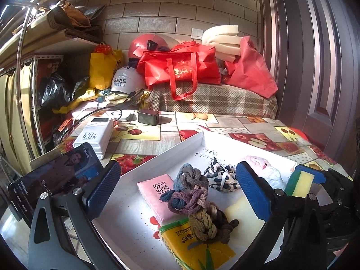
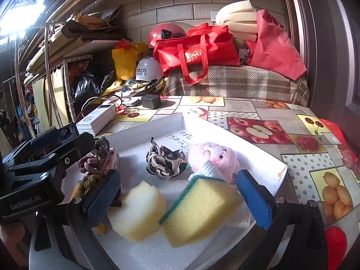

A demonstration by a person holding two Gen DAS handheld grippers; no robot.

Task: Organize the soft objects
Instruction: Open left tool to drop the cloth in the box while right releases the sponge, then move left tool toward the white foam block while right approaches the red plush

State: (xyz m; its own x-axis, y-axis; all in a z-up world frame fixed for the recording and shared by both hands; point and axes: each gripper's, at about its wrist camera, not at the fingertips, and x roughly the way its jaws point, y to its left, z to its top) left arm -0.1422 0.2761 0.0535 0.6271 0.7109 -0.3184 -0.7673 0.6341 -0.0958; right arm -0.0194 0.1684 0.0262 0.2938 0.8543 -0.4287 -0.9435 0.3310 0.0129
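Lying inside a shallow white tray [image 1: 191,140] on the fruit-patterned counter [image 2: 265,110], the soft objects are seen gathered toward the tray's near half. The far corner of the tray is bare apart from handwritten marks, and open floor is left there between the raised rims. A braided cord bundle [image 1: 198,202] is laid with its long axis running from the far left toward the near right, draped over a pink packet [image 1: 155,193] and a yellow packet [image 1: 195,245]. Just beyond it a black-and-white patterned scrunchie [image 2: 165,160] is crumpled near the tray's middle, and a pink plush toy [image 2: 213,157] is set close to the right rim.

The left tongs [image 1: 180,195] are spread wide, released, with the cord bundle framed between the two fingers and nothing gripped. The right tongs [image 2: 180,196] are likewise open and empty; a yellow sponge with a green scouring face [image 2: 200,209] is lying between them, its long axis angled from near left to far right, beside a pale sponge block [image 2: 139,211]. Along the counter's far left edge a white power bank [image 1: 94,138] and a dark charger [image 1: 148,117] are placed well apart from the tray.
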